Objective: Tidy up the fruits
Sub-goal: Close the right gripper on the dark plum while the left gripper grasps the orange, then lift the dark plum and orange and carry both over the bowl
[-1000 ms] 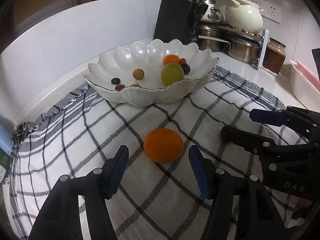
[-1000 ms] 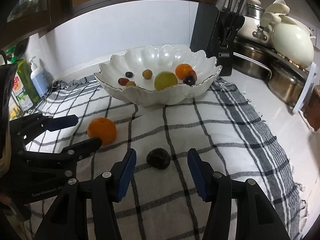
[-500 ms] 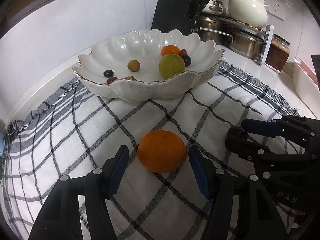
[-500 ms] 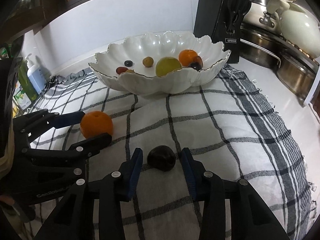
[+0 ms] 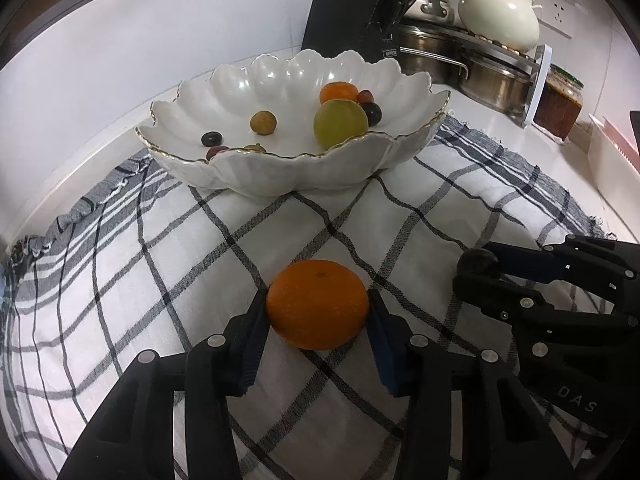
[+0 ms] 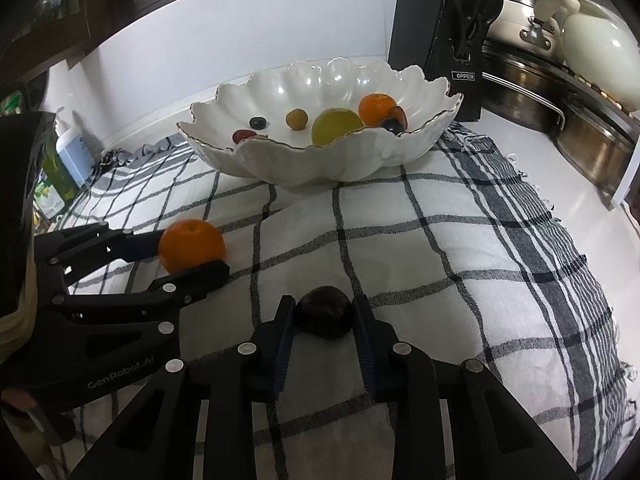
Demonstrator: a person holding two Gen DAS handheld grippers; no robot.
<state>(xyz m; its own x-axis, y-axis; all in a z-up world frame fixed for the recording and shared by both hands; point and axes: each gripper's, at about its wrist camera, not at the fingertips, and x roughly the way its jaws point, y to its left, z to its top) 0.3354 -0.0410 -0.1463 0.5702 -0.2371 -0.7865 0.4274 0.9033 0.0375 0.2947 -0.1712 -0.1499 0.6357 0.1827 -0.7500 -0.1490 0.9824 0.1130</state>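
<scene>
An orange [image 5: 317, 304] lies on the checked cloth [image 5: 160, 260], between the pads of my left gripper [image 5: 318, 301]. Its jaws are closing and both pads touch the orange's sides. My right gripper [image 6: 324, 304] is shut on a dark plum [image 6: 325, 312], which also rests on the cloth. In the right wrist view the left gripper [image 6: 192, 256] with the orange [image 6: 191, 245] is at the left. Behind stands a white scalloped bowl [image 5: 304, 172] holding a green fruit [image 5: 340, 122], a small orange [image 5: 339, 91] and several small dark and brown fruits.
A black knife block [image 5: 352, 4] stands behind the bowl. Steel pots [image 5: 492, 80], a cream pot [image 5: 498, 16] and a jar [image 5: 558, 108] fill the back right. A white tray [image 5: 612, 164] sits at the right edge, and a soap bottle [image 6: 72, 148] at the far left.
Both grippers edged forward around their fruit and narrowed. The left pads now touch the orange, and the right pads have shut on the dark plum.
</scene>
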